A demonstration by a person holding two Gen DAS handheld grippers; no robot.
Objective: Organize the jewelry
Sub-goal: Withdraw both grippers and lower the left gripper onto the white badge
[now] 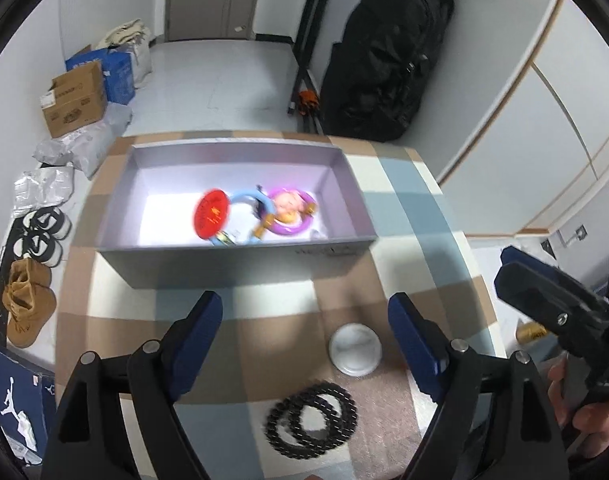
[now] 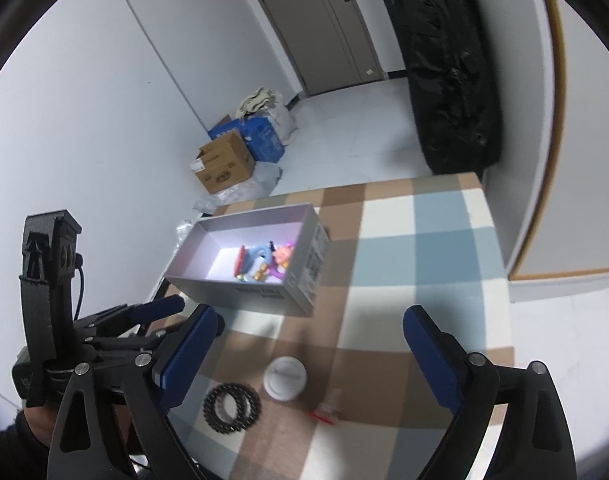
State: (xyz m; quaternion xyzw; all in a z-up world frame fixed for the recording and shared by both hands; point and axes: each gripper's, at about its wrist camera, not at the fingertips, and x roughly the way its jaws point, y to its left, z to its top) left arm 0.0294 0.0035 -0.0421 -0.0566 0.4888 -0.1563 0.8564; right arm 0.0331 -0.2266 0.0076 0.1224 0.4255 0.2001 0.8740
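Observation:
A black bead bracelet (image 1: 311, 420) lies coiled on the checked tablecloth, near the front edge; it also shows in the right wrist view (image 2: 231, 407). A round white case (image 1: 355, 349) sits just beyond it, also in the right wrist view (image 2: 285, 377). A small red and clear item (image 2: 327, 411) lies right of the case. An open grey box (image 1: 240, 252) holds a red disc, a blue ring and a purple doll piece (image 1: 290, 210). My left gripper (image 1: 304, 320) is open and empty above the bracelet and case. My right gripper (image 2: 310, 332) is open and empty above the same spot.
The table (image 2: 424, 248) stands against a white wall on the right, with a black bag (image 1: 384, 60) behind it. Cardboard boxes (image 1: 74, 98), parcels and shoes (image 1: 24, 308) lie on the floor to the left. The right gripper's body (image 1: 564, 320) shows at the left view's right edge.

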